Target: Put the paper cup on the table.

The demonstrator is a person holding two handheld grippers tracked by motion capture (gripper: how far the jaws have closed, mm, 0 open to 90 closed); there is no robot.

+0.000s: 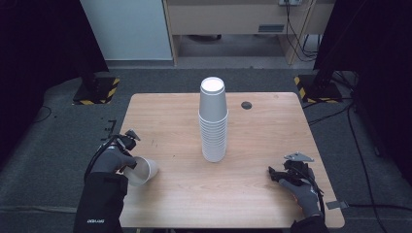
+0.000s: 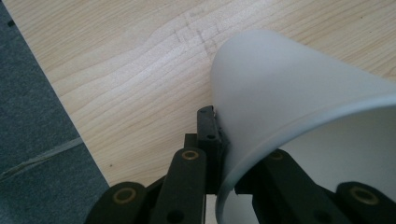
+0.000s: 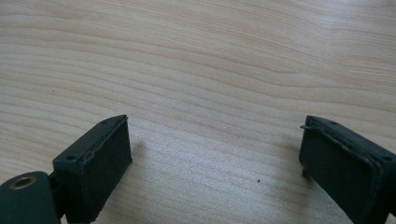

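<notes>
One smooth, tapered white paper cup is pinched by its thin rim in the closed left tool near the left edge of the wood-grain table, beside one tall stack of cups, while the right tool is held wide open, empty.

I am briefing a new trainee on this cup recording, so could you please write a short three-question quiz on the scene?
1. True or false: the left hand-held gripper pinches the wall of a single white cup at its rim.
2. How do the jaws of the right hand-held gripper stand? A: closed on a cup. B: apart, with only bare table between them. C: closed on nothing.
3. Where does the stack of cups stand?

Key
1. True: one jaw is outside the wall, the other inside.
2. B.
3. Upside down near the middle of the table, apart from both grippers.
</notes>
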